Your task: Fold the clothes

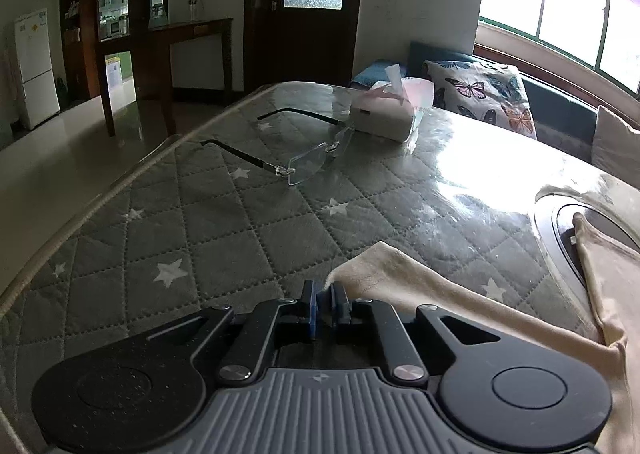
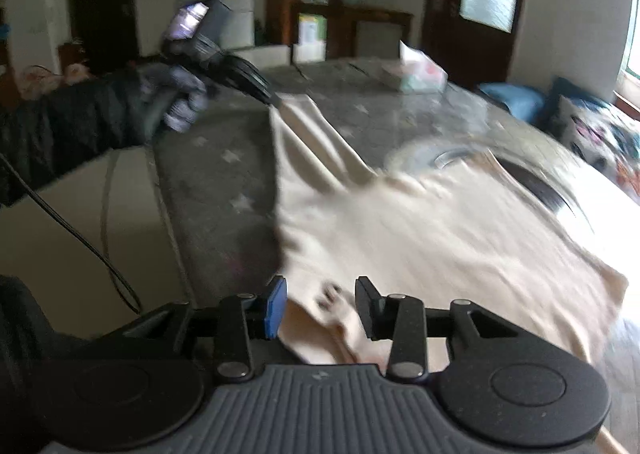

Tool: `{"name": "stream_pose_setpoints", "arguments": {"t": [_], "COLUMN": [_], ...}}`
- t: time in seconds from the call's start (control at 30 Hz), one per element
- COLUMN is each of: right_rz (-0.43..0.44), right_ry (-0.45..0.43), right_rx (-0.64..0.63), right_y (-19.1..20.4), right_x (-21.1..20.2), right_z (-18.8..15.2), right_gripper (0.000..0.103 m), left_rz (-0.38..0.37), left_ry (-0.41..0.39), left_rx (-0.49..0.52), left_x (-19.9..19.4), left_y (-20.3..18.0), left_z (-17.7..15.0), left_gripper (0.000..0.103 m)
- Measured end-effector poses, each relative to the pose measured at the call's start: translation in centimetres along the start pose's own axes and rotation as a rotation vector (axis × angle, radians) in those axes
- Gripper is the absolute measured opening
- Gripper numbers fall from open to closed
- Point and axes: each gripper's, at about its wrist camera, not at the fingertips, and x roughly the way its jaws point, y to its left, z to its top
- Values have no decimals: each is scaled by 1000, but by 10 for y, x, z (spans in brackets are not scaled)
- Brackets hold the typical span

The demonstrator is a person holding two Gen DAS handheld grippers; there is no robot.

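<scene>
One cream garment (image 2: pixel 420 222) covers the centre and right of the right wrist frame, spread on the quilted table (image 1: pixel 200 238). Left gripper (image 1: pixel 325 294), lower centre, is clenched on its sleeve edge. Right gripper (image 2: pixel 320 304) is spread wide, a hem corner between its fingers. Eyeglasses (image 1: pixel 308 162) lie mid-frame.

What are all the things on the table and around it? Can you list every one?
Garment: one, cream, spread over the near table.
Glasses: one pair, clear lenses, dark arms, mid table.
Tissue box: one, white, beyond the glasses.
Table cover: one, grey quilted with white stars.
Butterfly cushion: one, pale with coloured butterflies, on the seat under the window.
Fridge: one, white, far left wall.
Dark wooden door: one, frosted pane, behind the table.
Left gripper: black, shut on the garment's edge.
Right gripper: black, open over a garment corner.
Hand: one, dark glove, holding the left gripper.
</scene>
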Motion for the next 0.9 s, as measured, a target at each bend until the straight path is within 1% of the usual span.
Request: {"name": "stream_pose_setpoints", "arguments": {"t": [0.07, 0.17, 0.2, 0.27, 0.3, 0.43, 0.47, 0.6, 0.63, 0.7, 0.73, 0.77, 0.9], "right_rz": [-14, -6, -5, -1, -3, -25, -29, -40, -39, -39, -41, -43, -56], "right_ry": [35, 66, 65, 49, 41, 2, 0, 1, 1, -3, -5, -7, -16], "right_rx": [23, 33, 29, 31, 33, 53, 58, 67, 68, 68, 69, 72, 93], "right_y": [-5, -5, -4, -4, -4, -10, -11, -13, -13, -11, -11, -11, -15], "right_x": [4, 9, 9, 3, 0, -4, -4, 0, 0, -2, -3, -4, -5], "right_z": [-9, -18, -20, -20, -19, -13, -12, -13, -12, -13, -14, -14, -14], "right_gripper": [38, 40, 40, 41, 41, 43, 43, 43, 43, 43, 43, 43, 43], "left_rz": [11, 22, 23, 13, 7, -7, -10, -14, -9, -31, -42, -53, -96], "left_ry": [2, 7, 8, 0, -4, 10, 14, 35, 33, 14, 5, -4, -42], "left_rx": [-4, -18, -23, -33, -37, -51, -55, -72, -76, -69, -66, -62, -49], "left_x": [-1, -3, -4, -10, -12, -12, -12, -9, -7, -14, -18, -21, -35], "left_y": [0, 3, 4, 4, 4, 0, -2, -6, -7, -12, -14, -17, -27], "left_z": [-1, -1, 0, -1, -1, -6, -7, -10, -11, -8, -7, -6, -1], "left_gripper": [12, 22, 25, 26, 29, 34, 37, 38, 36, 33, 26, 9, 5]}}
